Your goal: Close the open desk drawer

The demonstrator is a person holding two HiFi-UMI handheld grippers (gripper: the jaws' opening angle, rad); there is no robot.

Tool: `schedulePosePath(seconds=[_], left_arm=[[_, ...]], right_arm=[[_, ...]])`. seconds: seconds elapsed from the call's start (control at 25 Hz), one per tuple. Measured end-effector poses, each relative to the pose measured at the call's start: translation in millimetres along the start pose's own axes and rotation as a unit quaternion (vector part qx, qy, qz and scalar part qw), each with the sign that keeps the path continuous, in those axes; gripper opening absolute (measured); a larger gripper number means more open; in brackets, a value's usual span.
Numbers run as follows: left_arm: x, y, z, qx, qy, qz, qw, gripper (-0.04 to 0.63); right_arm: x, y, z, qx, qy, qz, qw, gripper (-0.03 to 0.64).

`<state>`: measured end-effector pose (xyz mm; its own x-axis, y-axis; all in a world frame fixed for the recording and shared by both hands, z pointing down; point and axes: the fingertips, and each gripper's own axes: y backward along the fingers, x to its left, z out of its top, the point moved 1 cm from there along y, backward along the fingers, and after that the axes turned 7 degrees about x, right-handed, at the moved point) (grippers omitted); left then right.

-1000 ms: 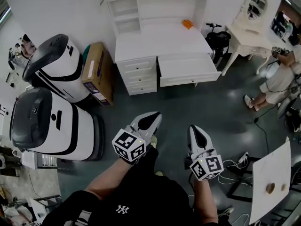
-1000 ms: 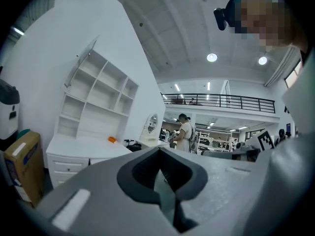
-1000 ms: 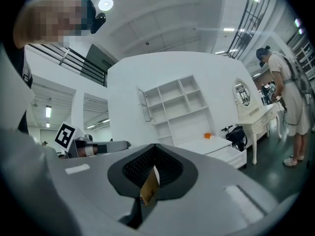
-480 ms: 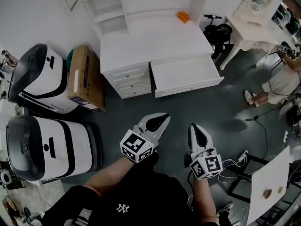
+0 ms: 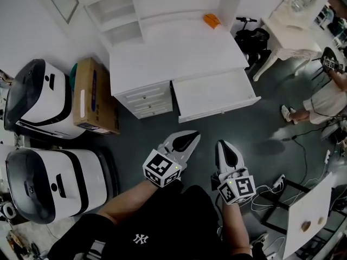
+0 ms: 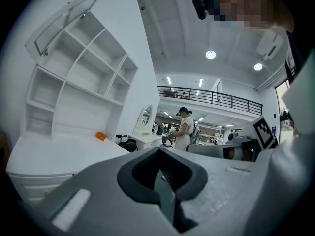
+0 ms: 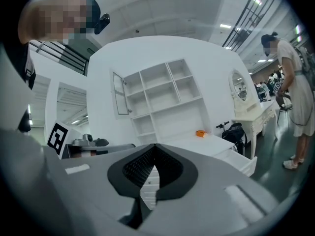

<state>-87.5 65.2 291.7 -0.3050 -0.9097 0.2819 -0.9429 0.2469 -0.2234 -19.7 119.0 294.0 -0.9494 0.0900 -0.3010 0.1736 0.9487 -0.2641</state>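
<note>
The open drawer (image 5: 214, 95) projects from the desk (image 5: 173, 43) at 12 o'clock, well apart from the left gripper (image 5: 183, 142) and right gripper (image 5: 227, 155). Both have jaws pressed together, holding nothing. A push landing off-centre on the drawer front may skew and jam it, or the narrow tips may slip off.
</note>
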Motion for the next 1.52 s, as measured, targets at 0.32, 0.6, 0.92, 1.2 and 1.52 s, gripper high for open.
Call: schedulePosePath(seconds=[0.32, 0.6, 0.92, 1.2, 1.52], left_arm=[[21, -22, -3, 0.007, 0.015, 0.000, 0.9999, 0.000], [31, -66, -10, 0.014, 0.013, 0.005, 0.9998, 0.000], [55, -140, -26, 0.031, 0.015, 0.022, 0.9992, 0.000], [81, -211, -71, 0.067, 0.033, 0.037, 0.9966, 0.000], [102, -268, -128, 0.116, 0.051, 0.053, 0.9905, 0.000]], right_arm=[[-16, -24, 4, 0.009, 0.007, -0.001, 1.000, 0.023], [-57, -49, -3, 0.036, 0.006, 0.010, 0.999, 0.032], [-131, -89, -26, 0.099, 0.024, 0.015, 0.995, 0.054], [-202, -133, -77, 0.165, 0.019, 0.017, 0.986, 0.063], [-275, -175, -147, 0.236, 0.022, 0.015, 0.971, 0.061]])
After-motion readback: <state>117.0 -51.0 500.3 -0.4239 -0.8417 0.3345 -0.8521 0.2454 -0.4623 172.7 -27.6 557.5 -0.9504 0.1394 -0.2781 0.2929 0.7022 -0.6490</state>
